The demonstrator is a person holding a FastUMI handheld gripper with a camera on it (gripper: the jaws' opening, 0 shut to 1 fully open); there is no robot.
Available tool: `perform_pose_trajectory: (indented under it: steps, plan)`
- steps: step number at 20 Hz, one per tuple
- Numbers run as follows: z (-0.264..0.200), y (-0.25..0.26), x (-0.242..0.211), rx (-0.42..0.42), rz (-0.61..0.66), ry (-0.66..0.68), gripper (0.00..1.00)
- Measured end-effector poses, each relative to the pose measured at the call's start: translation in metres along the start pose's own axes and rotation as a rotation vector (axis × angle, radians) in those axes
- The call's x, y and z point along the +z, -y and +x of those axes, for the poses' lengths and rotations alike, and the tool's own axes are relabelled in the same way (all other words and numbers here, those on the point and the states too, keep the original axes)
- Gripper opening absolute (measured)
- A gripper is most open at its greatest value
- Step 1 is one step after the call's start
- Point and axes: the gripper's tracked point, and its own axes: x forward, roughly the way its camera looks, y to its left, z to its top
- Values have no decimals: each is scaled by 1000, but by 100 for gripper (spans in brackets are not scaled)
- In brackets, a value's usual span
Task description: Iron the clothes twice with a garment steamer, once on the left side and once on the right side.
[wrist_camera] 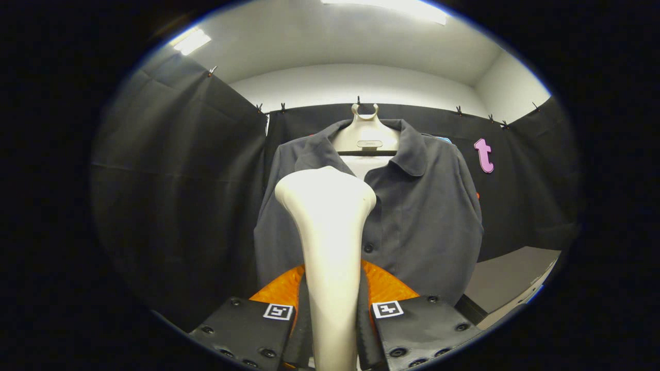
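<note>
A dark grey buttoned shirt (412,216) hangs on a cream hanger (366,135) against the booth's back wall. My gripper (332,314) is shut on the handle of a cream garment steamer (330,226), which stands upright between the fingers. The steamer's wide head rises in front of the shirt's left half, around chest height, and hides part of the placket. Whether the head touches the cloth cannot be told. An orange surface (384,286) shows just beyond the fingers, under the shirt's hem.
Black cloth walls (175,196) close the booth on the left, back and right. A grey table (510,281) lies low to the right of the shirt. White ceiling with light panels overhead.
</note>
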Motion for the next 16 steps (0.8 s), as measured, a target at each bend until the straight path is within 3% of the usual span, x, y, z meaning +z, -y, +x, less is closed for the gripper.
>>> perform_pose_trajectory:
  steps: [16]
  plan:
    - [44, -18, -42, -1, -22, -92, 42]
